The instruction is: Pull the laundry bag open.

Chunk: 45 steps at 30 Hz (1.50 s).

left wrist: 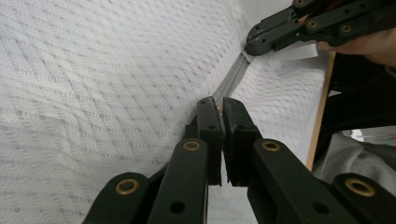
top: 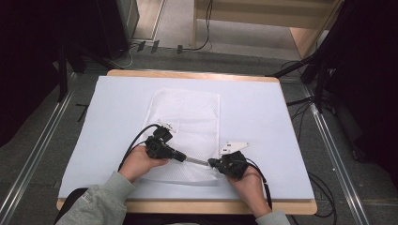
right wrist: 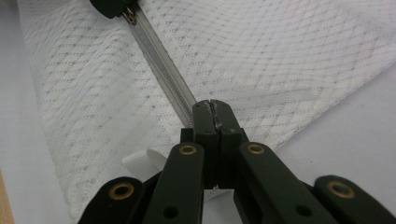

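Mesh laundry bag [top: 185, 123] flat on worktop [top: 263, 117], left gripper [left wrist: 221, 108] jaws clamped on zipper pull [right wrist: 130, 17], right gripper [right wrist: 212, 106] jaws clamped on zipper [right wrist: 161, 58] end: keep tape taut, slide pull straight along it.

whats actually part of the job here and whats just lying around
In the job:
- white mesh bag, flat on the table
- its zipper, stretched between both grippers
- left gripper, shut on the zipper pull
- right gripper, shut on the zipper's end

Just there:
- white table cover
- cables on the floor
- wooden furniture behind the table
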Tool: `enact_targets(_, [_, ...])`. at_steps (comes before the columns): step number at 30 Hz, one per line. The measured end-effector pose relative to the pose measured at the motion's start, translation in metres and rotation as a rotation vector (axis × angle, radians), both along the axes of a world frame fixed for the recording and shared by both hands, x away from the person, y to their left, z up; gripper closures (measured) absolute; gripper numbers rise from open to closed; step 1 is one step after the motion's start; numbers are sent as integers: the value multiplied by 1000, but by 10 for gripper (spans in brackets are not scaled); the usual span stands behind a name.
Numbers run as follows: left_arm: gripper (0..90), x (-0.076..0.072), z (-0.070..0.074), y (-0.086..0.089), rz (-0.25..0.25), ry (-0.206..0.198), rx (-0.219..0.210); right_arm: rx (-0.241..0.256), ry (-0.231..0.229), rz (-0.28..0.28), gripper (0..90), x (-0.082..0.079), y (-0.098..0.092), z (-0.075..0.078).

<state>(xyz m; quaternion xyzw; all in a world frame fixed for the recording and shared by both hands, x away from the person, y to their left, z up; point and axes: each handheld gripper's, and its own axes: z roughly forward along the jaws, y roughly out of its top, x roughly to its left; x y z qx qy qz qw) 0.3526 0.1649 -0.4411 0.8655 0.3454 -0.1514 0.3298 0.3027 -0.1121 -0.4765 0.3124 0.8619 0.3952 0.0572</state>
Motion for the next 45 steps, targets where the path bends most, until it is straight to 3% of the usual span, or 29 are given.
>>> enact_targets(8, [884, 1, 3, 12, 12, 8, -16, 2, 3, 1, 900, 0, 0, 0])
enact_targets(16, [884, 0, 3, 14, 1, 8, 2, 3, 10, 5, 900, 1, 0, 0])
enact_targets(21, [884, 0, 4, 19, 15, -1, 19, 1, 12, 6, 900, 2, 0, 0])
enact_targets(27, [884, 0, 6, 36, 36, 13, 0, 1, 15, 13, 900, 3, -1, 0])
enact_targets(33, [884, -2, 6, 37, 34, 15, 3, 4, 16, 18, 900, 3, 0, 0])
enact_targets(45, [884, -1, 7, 49, 75, 4, 20, 0, 25, 19, 900, 4, 0, 1])
